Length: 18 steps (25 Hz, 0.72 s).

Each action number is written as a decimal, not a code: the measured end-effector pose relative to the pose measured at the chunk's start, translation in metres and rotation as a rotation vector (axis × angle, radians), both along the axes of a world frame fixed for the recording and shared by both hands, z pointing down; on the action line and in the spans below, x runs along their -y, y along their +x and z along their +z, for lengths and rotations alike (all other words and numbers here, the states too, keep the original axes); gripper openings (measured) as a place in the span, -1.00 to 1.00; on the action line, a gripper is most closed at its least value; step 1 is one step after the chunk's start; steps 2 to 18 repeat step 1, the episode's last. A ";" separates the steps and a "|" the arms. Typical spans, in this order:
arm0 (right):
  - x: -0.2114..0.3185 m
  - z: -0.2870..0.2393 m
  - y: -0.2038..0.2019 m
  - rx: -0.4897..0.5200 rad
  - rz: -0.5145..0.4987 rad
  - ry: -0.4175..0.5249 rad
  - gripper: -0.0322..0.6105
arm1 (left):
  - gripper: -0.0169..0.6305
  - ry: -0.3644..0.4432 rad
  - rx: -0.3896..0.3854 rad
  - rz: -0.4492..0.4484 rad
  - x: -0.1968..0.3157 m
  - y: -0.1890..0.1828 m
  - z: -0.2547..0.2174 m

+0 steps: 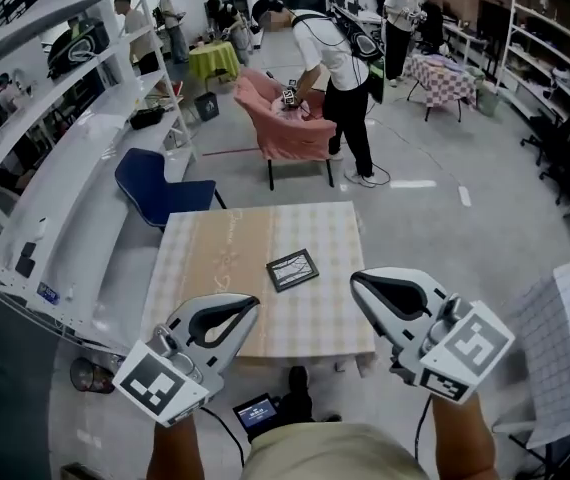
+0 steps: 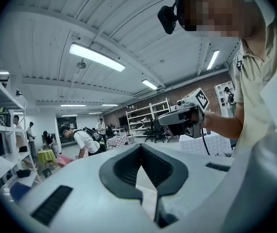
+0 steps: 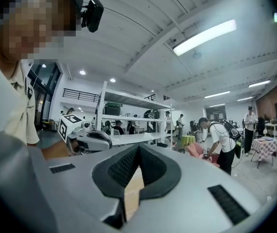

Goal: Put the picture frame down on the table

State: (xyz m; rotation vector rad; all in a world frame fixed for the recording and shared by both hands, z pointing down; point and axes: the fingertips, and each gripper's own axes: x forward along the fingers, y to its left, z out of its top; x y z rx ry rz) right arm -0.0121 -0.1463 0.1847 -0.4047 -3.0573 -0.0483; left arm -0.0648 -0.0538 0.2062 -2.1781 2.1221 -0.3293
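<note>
A dark picture frame (image 1: 292,269) lies flat on the checked tablecloth of a small square table (image 1: 215,258), right of its middle. Both grippers are held up near the head camera, this side of the table and well clear of the frame. My left gripper (image 1: 251,302) is shut with nothing between its jaws; its own view shows the tips (image 2: 139,147) meeting and the right gripper (image 2: 180,120) beside it. My right gripper (image 1: 357,280) is also shut and empty; its view shows closed tips (image 3: 138,147) and the left gripper (image 3: 87,140). The frame is in neither gripper view.
A blue chair (image 1: 160,193) stands at the table's far left corner. Behind the table is a pink-draped chair (image 1: 285,118) with a person (image 1: 335,63) bent over it. White shelving (image 1: 55,188) runs along the left. A checked cloth (image 1: 565,328) sits at right, a small screen (image 1: 257,411) on the floor.
</note>
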 end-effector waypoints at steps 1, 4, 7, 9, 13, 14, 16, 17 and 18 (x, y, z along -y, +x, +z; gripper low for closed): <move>-0.001 -0.001 0.006 0.000 0.001 0.001 -0.89 | -0.93 -0.003 -0.001 -0.001 -0.002 0.006 0.000; -0.001 -0.001 0.006 0.000 0.001 0.001 -0.89 | -0.93 -0.003 -0.001 -0.001 -0.002 0.006 0.000; -0.001 -0.001 0.006 0.000 0.001 0.001 -0.89 | -0.93 -0.003 -0.001 -0.001 -0.002 0.006 0.000; -0.001 -0.001 0.006 0.000 0.001 0.001 -0.89 | -0.93 -0.003 -0.001 -0.001 -0.002 0.006 0.000; -0.001 -0.001 0.006 0.000 0.001 0.001 -0.89 | -0.93 -0.003 -0.001 -0.001 -0.002 0.006 0.000; -0.001 -0.001 0.006 0.000 0.001 0.001 -0.89 | -0.93 -0.003 -0.001 -0.001 -0.002 0.006 0.000; -0.001 -0.001 0.006 0.000 0.001 0.001 -0.89 | -0.93 -0.003 -0.001 -0.001 -0.002 0.006 0.000; -0.001 -0.001 0.006 0.000 0.001 0.001 -0.89 | -0.93 -0.003 -0.001 -0.001 -0.002 0.006 0.000; -0.001 -0.001 0.006 0.000 0.001 0.001 -0.89 | -0.93 -0.003 -0.001 -0.001 -0.002 0.006 0.000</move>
